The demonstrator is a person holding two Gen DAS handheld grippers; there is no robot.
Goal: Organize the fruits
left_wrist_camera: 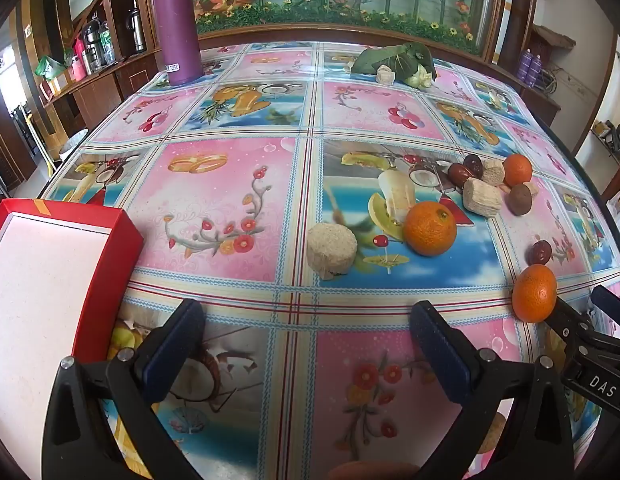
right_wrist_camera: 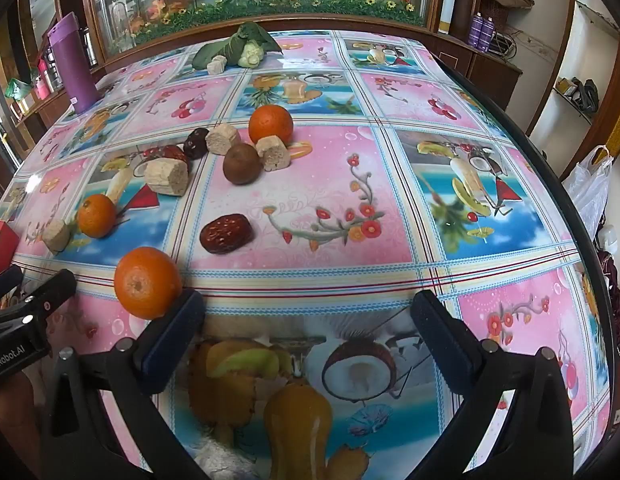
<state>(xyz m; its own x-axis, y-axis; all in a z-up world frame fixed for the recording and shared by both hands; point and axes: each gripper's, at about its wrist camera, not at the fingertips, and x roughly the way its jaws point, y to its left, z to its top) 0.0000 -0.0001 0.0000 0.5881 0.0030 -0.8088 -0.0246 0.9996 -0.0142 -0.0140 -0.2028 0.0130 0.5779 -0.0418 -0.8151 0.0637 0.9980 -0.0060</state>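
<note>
Nearest, both pairs of black tongs with blue pads hang tilted down over the tabletop (left_wrist_camera: pixel 293 312), a round surface under a glossy cloth printed with pink and blue fruit squares. The left tongs (left_wrist_camera: pixel 305 332) are spread wide with nothing between the pads; the right tongs (right_wrist_camera: pixel 307 326) are likewise released and hold nothing. Just beside the right tongs' left finger sits a small round orange tangerine (right_wrist_camera: pixel 147 282); whether it touches the pad cannot be told. At the left tongs' near left lies a shallow red cardboard box with a white inside (left_wrist_camera: pixel 41 280), empty as far as it shows.

Further out, a wrinkled dark red date (right_wrist_camera: pixel 226 233) lies alone on a pink square. Beyond it to the left a second tangerine (right_wrist_camera: pixel 96 216) rests next to a pale beige round puffed cake (right_wrist_camera: pixel 57 236). Farther still is a cluster: a brown round fruit (right_wrist_camera: pixel 242 163), more beige cake chunks (right_wrist_camera: pixel 167 178), other dark dates (right_wrist_camera: pixel 196 143), and a third tangerine (right_wrist_camera: pixel 270 124).

At the far edge stand a tall purple flask (left_wrist_camera: pixel 176 24) on the left and a heap of green leaves (left_wrist_camera: pixel 394 60) near the middle.
</note>
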